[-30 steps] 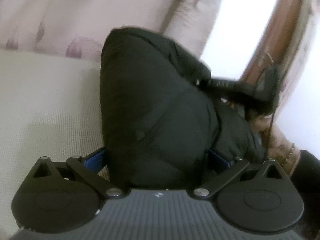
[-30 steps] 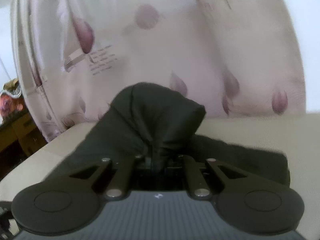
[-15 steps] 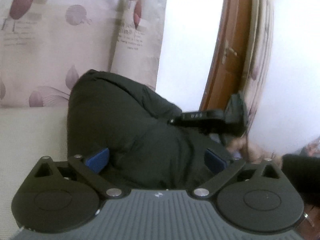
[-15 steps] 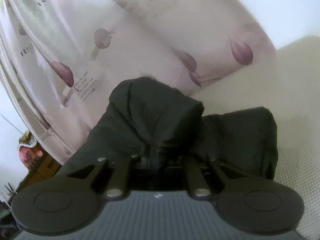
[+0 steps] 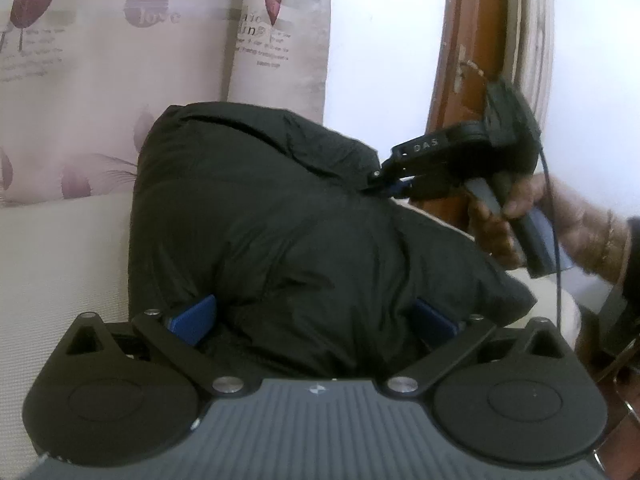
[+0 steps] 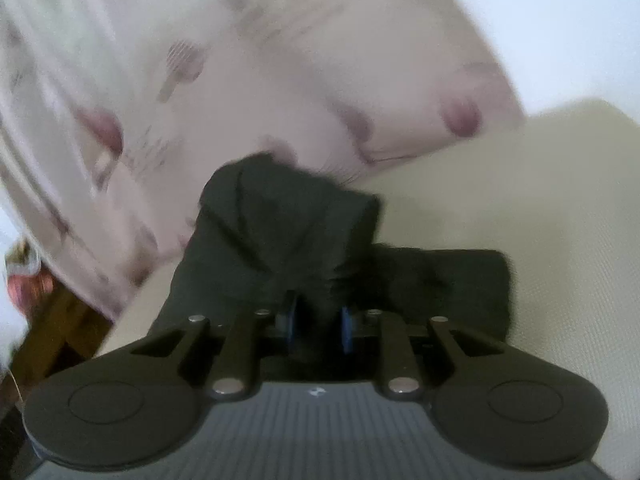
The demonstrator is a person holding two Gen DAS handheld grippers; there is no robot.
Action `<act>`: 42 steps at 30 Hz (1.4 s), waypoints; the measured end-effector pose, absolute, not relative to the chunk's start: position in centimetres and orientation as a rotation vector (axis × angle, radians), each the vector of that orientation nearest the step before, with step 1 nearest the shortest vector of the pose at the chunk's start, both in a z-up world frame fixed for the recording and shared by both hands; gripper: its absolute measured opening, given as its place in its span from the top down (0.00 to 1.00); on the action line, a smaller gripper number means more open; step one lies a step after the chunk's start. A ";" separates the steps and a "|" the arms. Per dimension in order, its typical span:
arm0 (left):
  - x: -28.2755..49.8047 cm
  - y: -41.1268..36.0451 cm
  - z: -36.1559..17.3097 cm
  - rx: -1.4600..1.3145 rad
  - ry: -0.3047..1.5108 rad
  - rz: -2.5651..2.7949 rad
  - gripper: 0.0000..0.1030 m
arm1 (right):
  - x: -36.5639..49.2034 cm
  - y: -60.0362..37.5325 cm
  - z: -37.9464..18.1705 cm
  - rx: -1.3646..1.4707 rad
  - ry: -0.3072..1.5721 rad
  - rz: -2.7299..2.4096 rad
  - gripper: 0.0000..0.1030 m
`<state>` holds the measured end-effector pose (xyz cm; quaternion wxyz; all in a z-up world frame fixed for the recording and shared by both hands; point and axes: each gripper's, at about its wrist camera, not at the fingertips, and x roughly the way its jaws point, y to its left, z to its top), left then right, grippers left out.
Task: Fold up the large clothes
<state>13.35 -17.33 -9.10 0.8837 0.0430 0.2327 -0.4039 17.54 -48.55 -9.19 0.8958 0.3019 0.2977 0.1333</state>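
Off to the left of the left gripper (image 5: pixel 314 316) is bare cream textured bedding (image 5: pixel 60 264), with a pale curtain printed with purple leaves (image 5: pixel 100 80) behind it. Between its two blue pads (image 5: pixel 192 318) sits one puffy black quilted jacket (image 5: pixel 280 216), bunched into a thick mound. The jaws stand wide and the padding fills the whole gap, so I can't tell whether they're actually squeezing it or just cradling it; my guess is they're steadying the bulk so the fold doesn't spring back.

Further right, the right gripper (image 5: pixel 394 188) pokes into the jacket's upper edge, one hand (image 5: pixel 504 216) on its handle. From its own camera, its two pads (image 6: pixel 289 320) are parting with a tuck of black fabric between them, so it looks like it's letting go. Count: one jacket, two grippers.
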 end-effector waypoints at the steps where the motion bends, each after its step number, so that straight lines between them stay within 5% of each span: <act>1: 13.5 -17.3 -9.1 0.085 0.490 -0.841 0.00 | 17.6 -47.5 -8.5 0.554 0.629 0.262 0.88; 5: 14.0 -17.3 -9.3 0.091 0.501 -0.854 0.00 | 14.0 -45.5 -6.7 0.337 0.523 0.180 0.94; 9: 14.0 -17.3 -9.6 0.110 0.494 -0.847 0.00 | 10.7 -48.9 -10.3 0.615 0.485 0.118 0.88; 10: 14.0 -17.2 -9.6 0.106 0.497 -0.849 0.00 | 9.7 -50.0 -11.0 0.727 0.475 0.110 0.79; 13: 14.0 -16.8 -9.6 0.095 0.502 -0.847 0.00 | 6.8 -52.6 -12.5 0.933 0.453 -0.001 0.26; 14: 14.0 -16.7 -9.6 0.092 0.501 -0.847 0.00 | 6.5 -52.9 -12.7 0.928 0.470 -0.036 0.26; 16: 13.9 -16.7 -9.7 0.093 0.494 -0.847 0.00 | 6.5 -53.1 -13.3 0.899 0.521 -0.058 0.30; 18: 13.8 -16.5 -9.9 0.087 0.490 -0.849 0.00 | 7.7 -52.2 -13.7 0.851 0.601 -0.042 0.59; 19: 13.8 -16.4 -9.9 0.083 0.490 -0.849 0.00 | 8.6 -51.3 -13.8 0.832 0.634 -0.019 0.81; 20: 13.7 -16.2 -10.0 0.079 0.490 -0.850 0.00 | 9.2 -50.7 -13.9 0.811 0.650 -0.009 0.88; 29: 14.9 -14.5 -10.7 0.054 0.498 -0.887 0.01 | 14.1 -45.6 -11.9 0.832 0.473 0.391 0.95; 32: 14.5 -14.5 -10.3 0.106 0.486 -0.901 0.01 | 16.1 -45.8 -14.8 0.757 0.624 0.227 0.95; 42: 12.8 -13.4 -4.1 -0.003 0.268 -0.956 0.14 | 14.8 -46.8 -18.3 0.863 0.612 0.242 0.96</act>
